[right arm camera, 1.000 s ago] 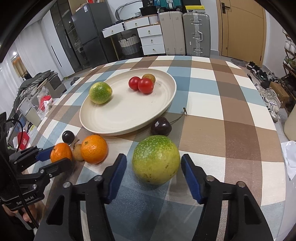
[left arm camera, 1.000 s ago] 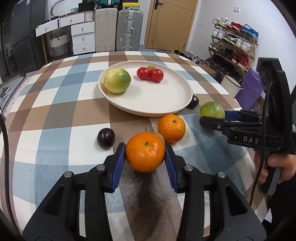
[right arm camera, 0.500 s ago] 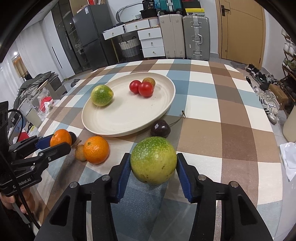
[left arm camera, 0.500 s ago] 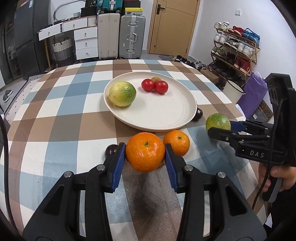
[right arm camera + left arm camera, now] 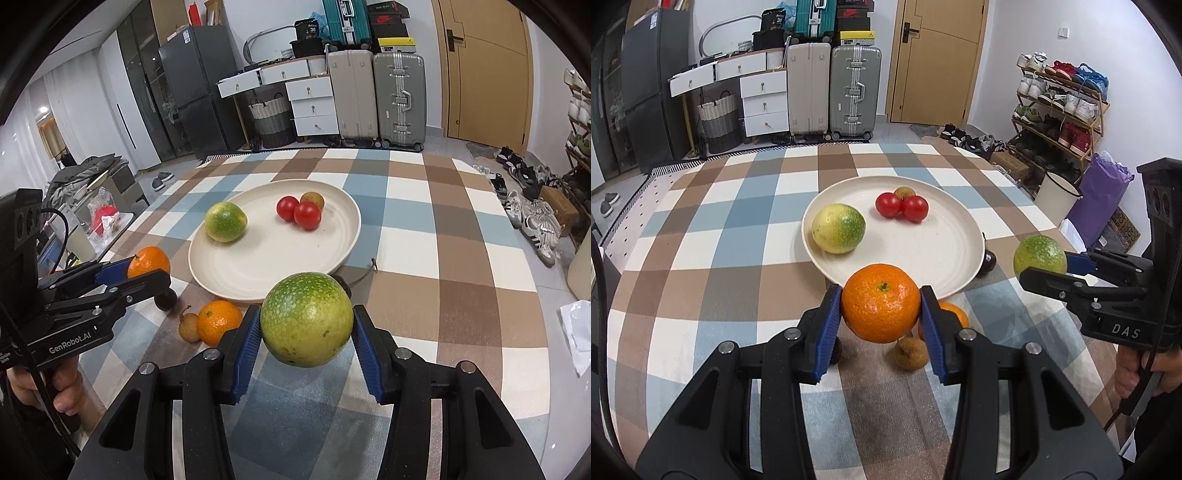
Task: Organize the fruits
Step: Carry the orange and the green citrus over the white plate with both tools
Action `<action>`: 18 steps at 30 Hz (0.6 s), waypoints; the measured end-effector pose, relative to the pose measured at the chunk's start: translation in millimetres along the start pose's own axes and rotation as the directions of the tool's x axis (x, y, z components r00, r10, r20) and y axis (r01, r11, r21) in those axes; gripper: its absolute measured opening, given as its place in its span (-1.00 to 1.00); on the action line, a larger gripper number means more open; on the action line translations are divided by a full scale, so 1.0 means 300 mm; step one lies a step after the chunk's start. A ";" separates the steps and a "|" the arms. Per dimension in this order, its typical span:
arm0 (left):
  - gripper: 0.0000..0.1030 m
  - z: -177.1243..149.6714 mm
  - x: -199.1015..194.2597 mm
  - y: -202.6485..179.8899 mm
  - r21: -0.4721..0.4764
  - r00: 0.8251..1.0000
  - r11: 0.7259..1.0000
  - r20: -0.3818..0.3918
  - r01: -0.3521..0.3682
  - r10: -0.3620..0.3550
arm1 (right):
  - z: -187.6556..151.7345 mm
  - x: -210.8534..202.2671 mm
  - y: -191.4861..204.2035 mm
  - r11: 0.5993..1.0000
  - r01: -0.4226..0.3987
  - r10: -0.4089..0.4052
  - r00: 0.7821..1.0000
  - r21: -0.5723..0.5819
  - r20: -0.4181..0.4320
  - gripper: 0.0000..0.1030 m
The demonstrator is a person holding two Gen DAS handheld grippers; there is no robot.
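Counting two oranges [image 5: 218,320], two tomatoes [image 5: 306,215], perhaps two dark fruits [image 5: 165,298].

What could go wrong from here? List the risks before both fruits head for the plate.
1. The orange in the left tool and the green fruit in the right tool are round and pinched only at their sides; a jolt could drop either.
2. The plate already holds a green fruit and two tomatoes; a dropped fruit might knock them rolling.
3. Both tools converge on the plate's near rim and may collide.
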State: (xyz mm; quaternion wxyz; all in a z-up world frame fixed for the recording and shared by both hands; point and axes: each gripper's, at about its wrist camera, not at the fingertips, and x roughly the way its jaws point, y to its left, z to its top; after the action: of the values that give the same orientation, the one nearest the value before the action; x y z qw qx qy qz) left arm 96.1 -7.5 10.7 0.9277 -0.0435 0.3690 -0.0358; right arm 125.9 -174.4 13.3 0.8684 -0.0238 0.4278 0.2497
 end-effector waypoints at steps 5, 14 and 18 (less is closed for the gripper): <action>-0.24 0.027 -0.011 -0.010 0.015 1.000 1.000 0.019 -0.003 0.003 | 0.017 -0.025 0.006 1.000 0.000 0.000 1.000 0.001 0.027 -0.04; -0.24 0.060 -0.004 -0.017 0.024 0.999 1.000 0.033 -0.003 0.002 | 0.056 -0.034 0.029 1.000 -0.004 0.004 0.999 -0.006 0.054 -0.04; -0.24 0.078 0.004 -0.015 0.022 0.999 1.000 0.036 -0.006 0.005 | 0.075 -0.034 0.041 1.000 -0.003 0.004 0.998 -0.015 0.062 -0.04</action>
State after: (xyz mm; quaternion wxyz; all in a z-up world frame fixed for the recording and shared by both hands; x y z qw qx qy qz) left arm 112.8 -10.7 27.3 0.9347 -0.0329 0.3521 -0.0367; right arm 131.6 -162.2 37.3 0.8805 -0.0216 0.3989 0.2551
